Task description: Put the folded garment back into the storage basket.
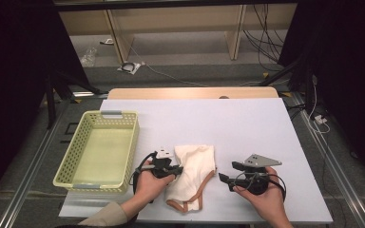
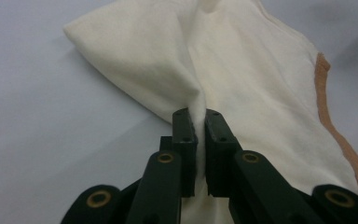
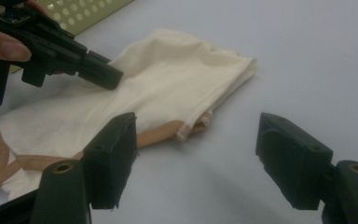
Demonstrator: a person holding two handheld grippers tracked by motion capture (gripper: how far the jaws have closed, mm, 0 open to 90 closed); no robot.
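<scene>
cream cloth (image 3: 168, 79), left gripper (image 3: 109, 78) pinching, jaws apart

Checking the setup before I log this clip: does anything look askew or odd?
Nothing damaged or spilled. The cream cloth bag lies rumpled, a ridge pinched up by the left gripper; its tan strap trails loose. The yellow basket sits upright.

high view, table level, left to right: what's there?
yellow basket → left gripper, shut on the cloth's edge → cream cloth → right gripper, jaws open, clear of the cloth.
</scene>
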